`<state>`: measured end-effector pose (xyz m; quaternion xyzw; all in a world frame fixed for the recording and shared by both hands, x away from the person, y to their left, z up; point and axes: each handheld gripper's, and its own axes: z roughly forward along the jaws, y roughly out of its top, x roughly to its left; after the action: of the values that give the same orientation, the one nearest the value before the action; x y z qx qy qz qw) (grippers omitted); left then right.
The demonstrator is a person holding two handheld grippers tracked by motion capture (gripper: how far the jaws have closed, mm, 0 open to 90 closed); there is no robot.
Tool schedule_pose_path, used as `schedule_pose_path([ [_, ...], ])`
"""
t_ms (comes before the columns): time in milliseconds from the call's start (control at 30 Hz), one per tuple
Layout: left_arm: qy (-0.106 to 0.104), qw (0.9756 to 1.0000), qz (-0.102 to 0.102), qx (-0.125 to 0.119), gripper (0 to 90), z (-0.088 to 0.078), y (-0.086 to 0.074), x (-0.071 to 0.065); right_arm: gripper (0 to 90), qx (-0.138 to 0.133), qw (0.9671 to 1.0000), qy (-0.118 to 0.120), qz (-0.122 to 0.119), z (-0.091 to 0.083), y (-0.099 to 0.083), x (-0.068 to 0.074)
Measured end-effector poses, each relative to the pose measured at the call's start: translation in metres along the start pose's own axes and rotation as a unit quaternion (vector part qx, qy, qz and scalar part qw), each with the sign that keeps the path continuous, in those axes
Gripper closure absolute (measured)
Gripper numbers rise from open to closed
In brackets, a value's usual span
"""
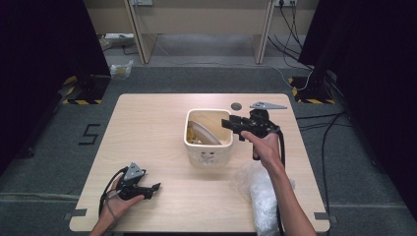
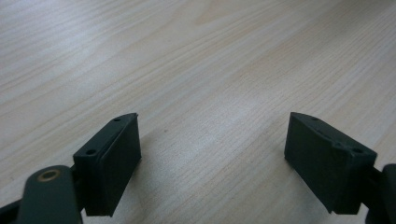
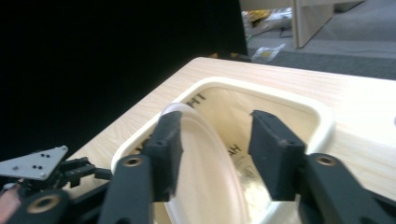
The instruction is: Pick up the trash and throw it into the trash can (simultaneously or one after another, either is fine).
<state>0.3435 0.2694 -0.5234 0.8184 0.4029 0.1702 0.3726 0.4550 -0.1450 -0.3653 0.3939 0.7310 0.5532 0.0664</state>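
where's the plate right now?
The plate leans on edge inside the cream bin at the table's middle in the high view. In the right gripper view it stands between the right gripper's parted jaws, against the left one.

Around the pale wooden table [image 1: 147, 142] lies grey carpet [image 1: 44, 162], with black curtains [image 1: 39, 39] on both sides, a light wooden desk [image 1: 201, 19] beyond it, and cables [image 1: 295, 34] trailing nearby.
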Motion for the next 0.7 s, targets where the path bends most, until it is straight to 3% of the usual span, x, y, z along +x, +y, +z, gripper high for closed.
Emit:
schedule_pose_path([
  [200, 0.000, 1.0000, 0.000, 0.000, 17.5, 0.000, 0.000, 0.000, 32.2, 0.002, 0.9985, -0.045, -0.031, -0.027, -0.005, 0.003],
  [367, 0.000, 1.0000, 0.000, 0.000, 17.6, 0.000, 0.000, 0.000, 19.3, 0.005, 0.9942, -0.091, -0.056, -0.050, -0.014, 0.008],
  [500, 0.000, 1.0000, 0.000, 0.000, 17.5, 0.000, 0.000, 0.000, 18.4, 0.016, 0.9901, -0.114, -0.080, -0.066, -0.024, 0.013],
  [700, 0.000, 1.0000, 0.000, 0.000, 17.5, 0.000, 0.000, 0.000, 17.8, 0.029, 0.9873, -0.132, -0.084, -0.084, -0.043, 0.015],
])
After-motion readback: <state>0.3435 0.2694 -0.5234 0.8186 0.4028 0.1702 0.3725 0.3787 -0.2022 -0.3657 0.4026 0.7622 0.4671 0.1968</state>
